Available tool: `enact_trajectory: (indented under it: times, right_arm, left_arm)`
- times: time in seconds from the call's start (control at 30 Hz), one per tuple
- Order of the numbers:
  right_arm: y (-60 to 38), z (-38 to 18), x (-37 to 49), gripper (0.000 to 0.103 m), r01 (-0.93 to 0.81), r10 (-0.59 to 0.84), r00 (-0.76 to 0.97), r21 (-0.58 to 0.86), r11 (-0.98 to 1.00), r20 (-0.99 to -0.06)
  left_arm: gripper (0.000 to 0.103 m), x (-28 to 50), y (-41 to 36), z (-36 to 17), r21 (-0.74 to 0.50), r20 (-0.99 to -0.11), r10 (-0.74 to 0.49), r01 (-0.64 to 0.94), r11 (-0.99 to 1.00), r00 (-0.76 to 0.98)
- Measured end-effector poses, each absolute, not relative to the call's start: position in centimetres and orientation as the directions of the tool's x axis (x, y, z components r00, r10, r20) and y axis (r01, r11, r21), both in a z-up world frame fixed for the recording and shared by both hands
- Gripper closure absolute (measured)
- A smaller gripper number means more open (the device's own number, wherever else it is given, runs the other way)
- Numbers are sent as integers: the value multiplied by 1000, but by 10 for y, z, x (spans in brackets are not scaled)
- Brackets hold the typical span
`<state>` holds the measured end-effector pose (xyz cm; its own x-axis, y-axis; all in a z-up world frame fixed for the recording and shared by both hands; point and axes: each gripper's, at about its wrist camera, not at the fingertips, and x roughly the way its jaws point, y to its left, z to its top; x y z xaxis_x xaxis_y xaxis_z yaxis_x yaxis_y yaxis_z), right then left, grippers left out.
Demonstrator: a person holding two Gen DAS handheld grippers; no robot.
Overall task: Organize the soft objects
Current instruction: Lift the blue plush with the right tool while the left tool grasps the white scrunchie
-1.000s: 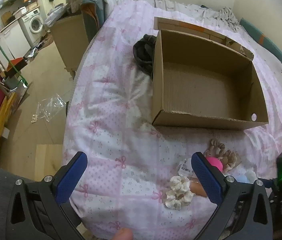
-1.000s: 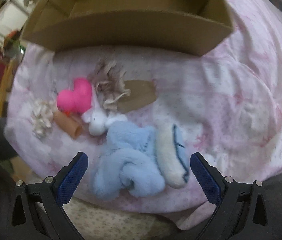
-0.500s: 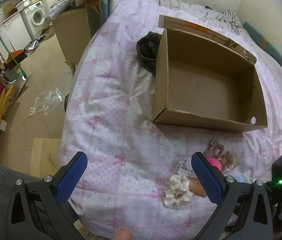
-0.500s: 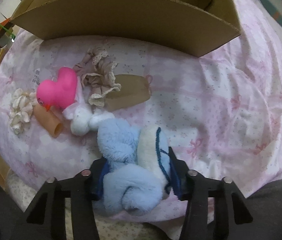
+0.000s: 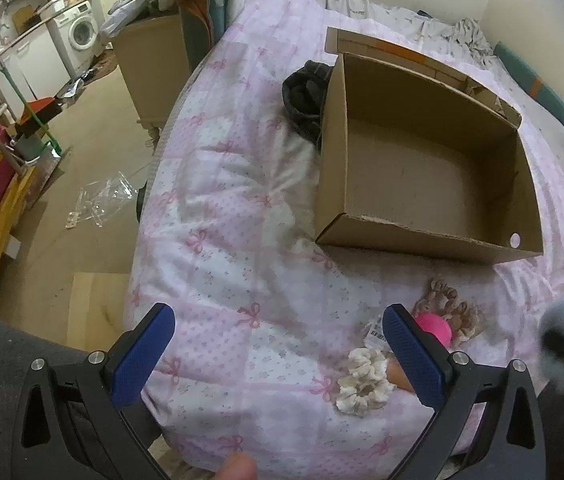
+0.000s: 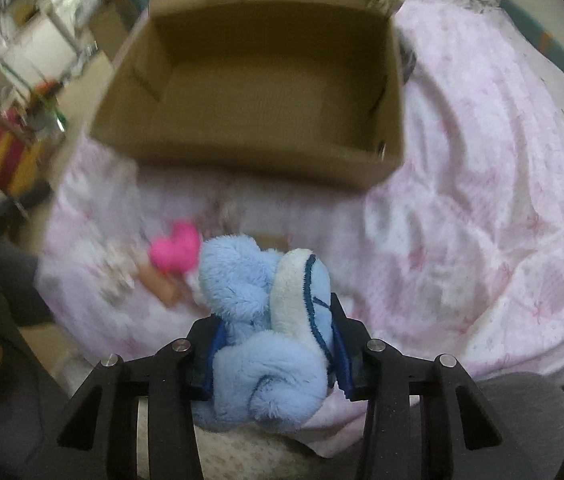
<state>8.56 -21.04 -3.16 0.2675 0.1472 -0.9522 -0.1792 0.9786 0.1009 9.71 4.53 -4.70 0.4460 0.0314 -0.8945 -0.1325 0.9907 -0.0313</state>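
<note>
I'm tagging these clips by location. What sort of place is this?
Likely a lived-in home, a bedroom open to a laundry area: a bed with a pink bow-print quilt, a white washing machine, and a wooden cabinet.

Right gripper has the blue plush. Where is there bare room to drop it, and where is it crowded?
The cardboard box shows a bare floor wall to wall, the roomiest spot for the blue plush in the right gripper. The bedspread left of the box is bare too. It is crowded below the box's near wall: pink heart, cream scrunchie, beige scrunchie.

Box [image 5: 426, 168] on bed [image 5: 241, 240]; scrunchie [image 5: 364, 380], prob. heart toy [image 5: 436, 326] in front.
</note>
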Motion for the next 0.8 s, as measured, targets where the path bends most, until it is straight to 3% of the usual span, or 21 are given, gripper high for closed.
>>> enact_trajectory:
  times: [0.23, 0.33, 0.47, 0.6, 0.8]
  right_arm:
    - [-242, -6, 92, 57, -104, 296, 535, 286, 953, -791]
    - [-246, -8, 89, 57, -87, 298, 604, 311, 946, -739]
    - [-251, -22, 95, 57, -60, 312, 593, 346, 936, -742]
    - [-252, -26, 96, 56, -61, 336, 597, 377, 924, -729]
    - [-244, -33, 92, 55, -84, 329, 593, 350, 933, -735]
  left_arm:
    - [0, 98, 45, -51, -20, -902, 41, -136, 991, 430]
    - [0, 98, 44, -53, -5, -902, 53, -133, 991, 427]
    - [0, 99, 40, -61, -39, -917, -1, -88, 995, 399]
    - [15, 104, 32, -84, -98, -957, -79, -55, 994, 278]
    - [22, 109, 21, -119, -211, -972, -199, -80, 974, 127]
